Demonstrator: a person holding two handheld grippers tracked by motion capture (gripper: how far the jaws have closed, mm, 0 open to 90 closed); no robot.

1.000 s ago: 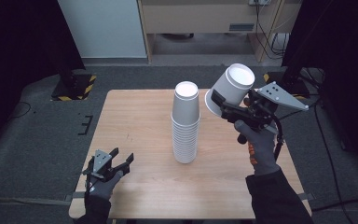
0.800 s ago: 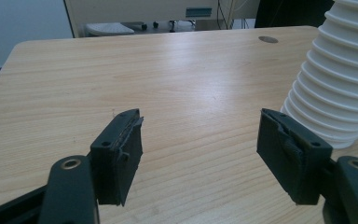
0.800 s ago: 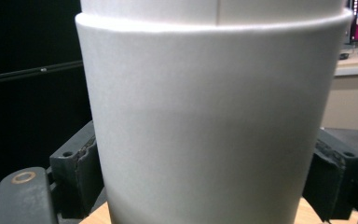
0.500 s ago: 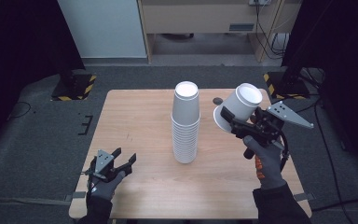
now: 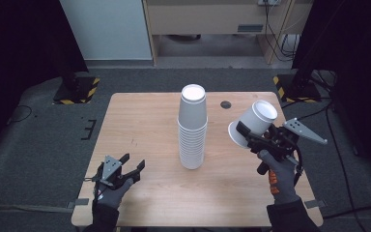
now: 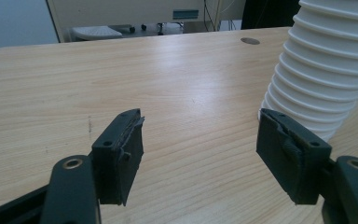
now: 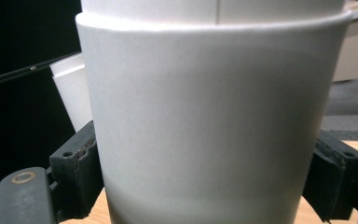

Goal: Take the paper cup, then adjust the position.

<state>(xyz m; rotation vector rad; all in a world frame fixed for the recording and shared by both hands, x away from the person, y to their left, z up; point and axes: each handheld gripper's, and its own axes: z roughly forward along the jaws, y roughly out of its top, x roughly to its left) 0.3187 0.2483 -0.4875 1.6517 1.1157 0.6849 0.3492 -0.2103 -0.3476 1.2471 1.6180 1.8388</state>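
Your left gripper (image 5: 131,170) sits low at the near left corner of the table (image 5: 140,121), jaws spread wide with nothing between them. In the left gripper view those jaws frame bare wood, and the ribbed stack (image 6: 326,70) rises just beyond the right jaw, not touching it.

Over on your right, your right gripper (image 5: 245,134) is up off the table, clamped on a cup (image 5: 253,123) that's tipped on its side, base up and away, mouth facing the stack. In the right gripper view the cup (image 7: 209,116) is squeezed between both jaws, pads pressed to its wall.

Mid-table, the stack (image 5: 192,130) stands upright, bottoms up, well apart from the held cup. Farther back, a dark round grommet (image 5: 225,104) sits in the tabletop near the far edge.
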